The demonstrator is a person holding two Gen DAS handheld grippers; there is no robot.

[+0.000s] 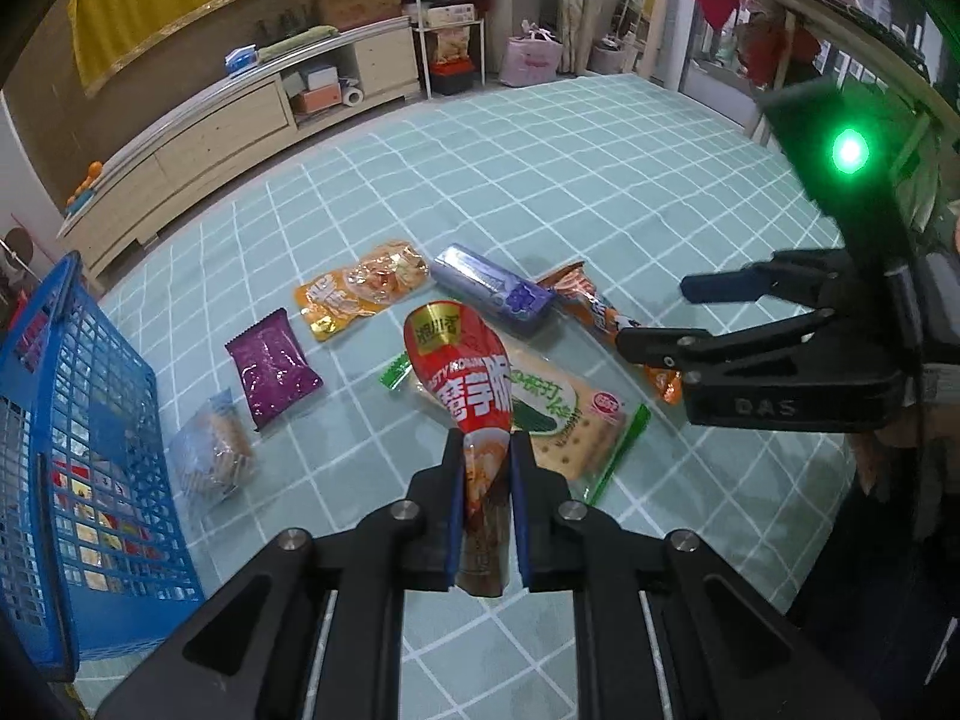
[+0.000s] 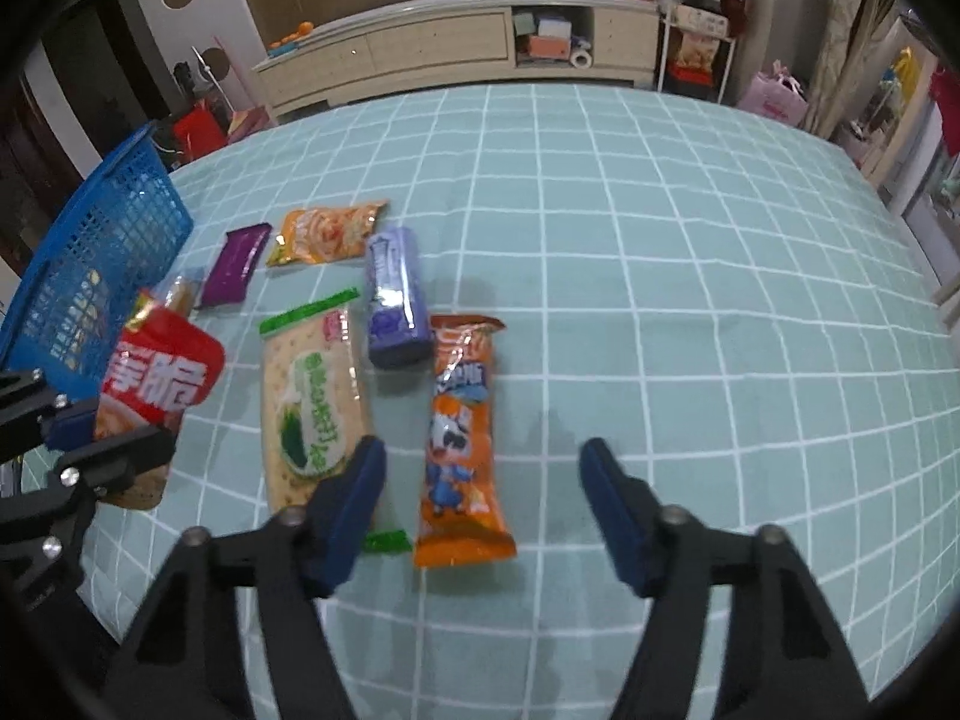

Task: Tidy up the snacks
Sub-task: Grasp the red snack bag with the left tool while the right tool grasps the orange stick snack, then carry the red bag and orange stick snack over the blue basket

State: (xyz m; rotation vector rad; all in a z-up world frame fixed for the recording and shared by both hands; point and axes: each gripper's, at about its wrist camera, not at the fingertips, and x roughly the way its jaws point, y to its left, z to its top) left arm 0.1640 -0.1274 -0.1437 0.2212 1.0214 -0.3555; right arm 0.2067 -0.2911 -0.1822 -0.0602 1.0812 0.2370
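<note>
My left gripper (image 1: 486, 480) is shut on the lower end of a red snack bag (image 1: 462, 372), which is lifted off the teal checked cloth (image 1: 540, 180). In the right wrist view that bag (image 2: 162, 372) hangs at the left in the left gripper (image 2: 102, 438). My right gripper (image 2: 480, 456) is open above an orange cow-print packet (image 2: 462, 438). The packet lies between its fingers, and the pads do not touch it. In the left wrist view the right gripper (image 1: 660, 313) hovers by that packet (image 1: 591, 300).
A blue mesh basket (image 1: 78, 450) stands at the left edge with packets inside. On the cloth lie a green cracker pack (image 2: 312, 402), a purple-blue bar (image 2: 393, 300), an orange pouch (image 2: 327, 234), a purple pouch (image 2: 234, 264) and a clear biscuit bag (image 1: 213, 456).
</note>
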